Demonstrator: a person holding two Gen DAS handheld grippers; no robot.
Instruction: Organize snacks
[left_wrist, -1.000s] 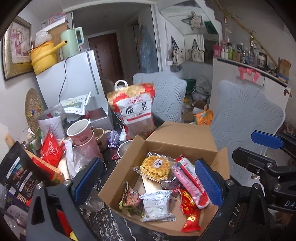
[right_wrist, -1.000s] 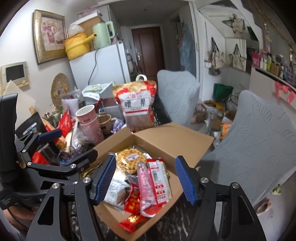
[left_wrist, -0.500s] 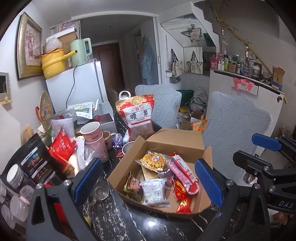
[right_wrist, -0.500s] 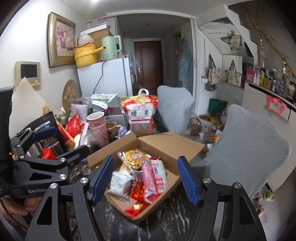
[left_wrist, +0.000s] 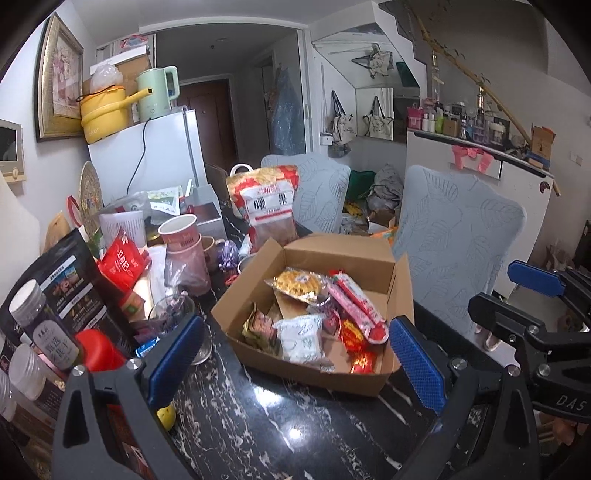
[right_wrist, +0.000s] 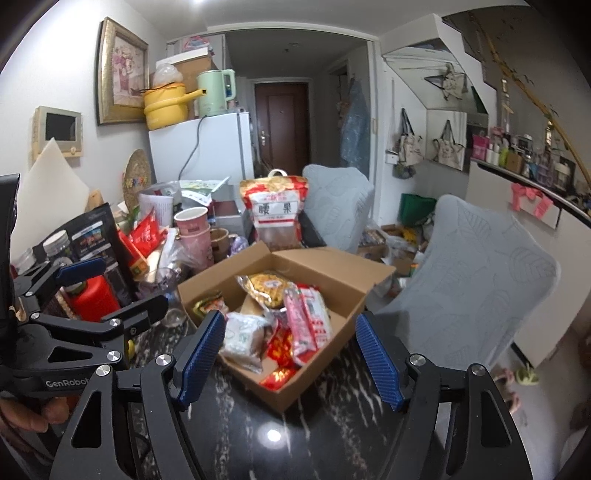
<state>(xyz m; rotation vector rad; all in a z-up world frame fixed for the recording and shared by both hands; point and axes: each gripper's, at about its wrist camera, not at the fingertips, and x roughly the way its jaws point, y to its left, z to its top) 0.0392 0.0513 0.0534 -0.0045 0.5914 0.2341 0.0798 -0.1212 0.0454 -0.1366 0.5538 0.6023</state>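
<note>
An open cardboard box (left_wrist: 369, 258) sits on the black marble table (left_wrist: 295, 424). Inside lie a round yellow cracker pack (left_wrist: 299, 282), a long pink packet (left_wrist: 354, 302), a white packet (left_wrist: 301, 338) and small red sweets (left_wrist: 360, 358). Behind the box stands a large cashew bag (left_wrist: 271, 206). My left gripper (left_wrist: 295, 360) is open and empty, short of the box's near wall. My right gripper (right_wrist: 290, 356) is empty too; its jaws are opening, and the box (right_wrist: 332, 266) lies beyond its tips. Each gripper shows at the edge of the other's view.
Left of the box crowd pink paper cups (left_wrist: 181, 236), a red snack packet (left_wrist: 122, 258), a glass (left_wrist: 177, 310), a jar (left_wrist: 44, 332) and a red canister (left_wrist: 98, 350). Two grey chairs (left_wrist: 461, 236) stand right of the table, and a white fridge (left_wrist: 147, 155) stands behind.
Both grippers have drawn back from the box, which now looks smaller and farther away. More black tabletop shows in front. The right jaws stand a little wider.
</note>
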